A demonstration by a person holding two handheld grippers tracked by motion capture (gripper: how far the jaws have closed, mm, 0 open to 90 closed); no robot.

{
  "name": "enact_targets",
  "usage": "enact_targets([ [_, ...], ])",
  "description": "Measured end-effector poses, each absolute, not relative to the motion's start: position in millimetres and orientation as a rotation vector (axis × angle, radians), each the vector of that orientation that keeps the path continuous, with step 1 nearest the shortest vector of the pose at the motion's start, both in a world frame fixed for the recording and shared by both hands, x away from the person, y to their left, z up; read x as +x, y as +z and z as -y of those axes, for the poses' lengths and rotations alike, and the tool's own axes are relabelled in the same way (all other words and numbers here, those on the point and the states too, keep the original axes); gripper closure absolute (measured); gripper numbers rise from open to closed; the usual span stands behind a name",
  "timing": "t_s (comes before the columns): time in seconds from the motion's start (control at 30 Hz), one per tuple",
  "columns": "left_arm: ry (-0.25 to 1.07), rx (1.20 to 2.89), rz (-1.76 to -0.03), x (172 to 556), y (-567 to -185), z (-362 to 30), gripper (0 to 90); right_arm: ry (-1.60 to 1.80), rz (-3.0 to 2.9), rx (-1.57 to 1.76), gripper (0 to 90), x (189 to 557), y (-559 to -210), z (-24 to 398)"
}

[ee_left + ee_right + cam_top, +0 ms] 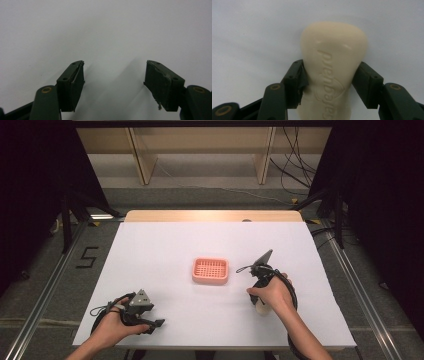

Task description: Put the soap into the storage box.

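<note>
Both pads of the right gripper (329,82) press the flanks of a cream soap bar (333,67), grasping it low over the white table (165,245), near its right front. The step looks like carrying the soap; next it likely needs a lift leftward to the pink soap dish (210,270), possibly its target. The bar's long axis runs along the jaws, rounded end pointing away. The left gripper (113,75) rests released, nothing between its jaws.
</note>
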State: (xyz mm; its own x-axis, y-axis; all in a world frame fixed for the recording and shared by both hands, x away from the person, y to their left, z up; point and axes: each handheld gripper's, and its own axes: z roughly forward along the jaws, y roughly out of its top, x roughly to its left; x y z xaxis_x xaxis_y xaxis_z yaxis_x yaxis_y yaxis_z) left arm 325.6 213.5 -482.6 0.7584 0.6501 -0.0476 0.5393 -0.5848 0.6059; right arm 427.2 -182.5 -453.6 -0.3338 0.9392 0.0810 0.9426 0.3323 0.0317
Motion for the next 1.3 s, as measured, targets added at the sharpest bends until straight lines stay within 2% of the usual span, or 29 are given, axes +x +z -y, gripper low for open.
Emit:
enact_targets([
  [0.5, 0.254, 2.349, -0.871, 326, -483, -213, 31.7, -0.138, 2.629, -1.641, 50.4, 424, -454, 184],
  [0.6, 0.254, 2.348, -0.872, 326, -483, -213, 31.7, -0.158, 2.741, -1.483, 50.4, 426, -454, 188],
  [0.87, 0.252, 2.35, -0.871, 326, -483, -213, 31.7, -0.152, 2.844, -1.321, 50.5, 415, -447, 183],
  [1.13, 0.251, 2.349, -0.873, 326, -484, -213, 31.7, -0.185, 3.071, -0.953, 50.5, 410, -438, 188],
  [1.3, 0.23, 2.355, -0.883, 326, -484, -213, 31.7, -0.272, 3.168, -0.524, 50.6, 404, -435, 188],
])
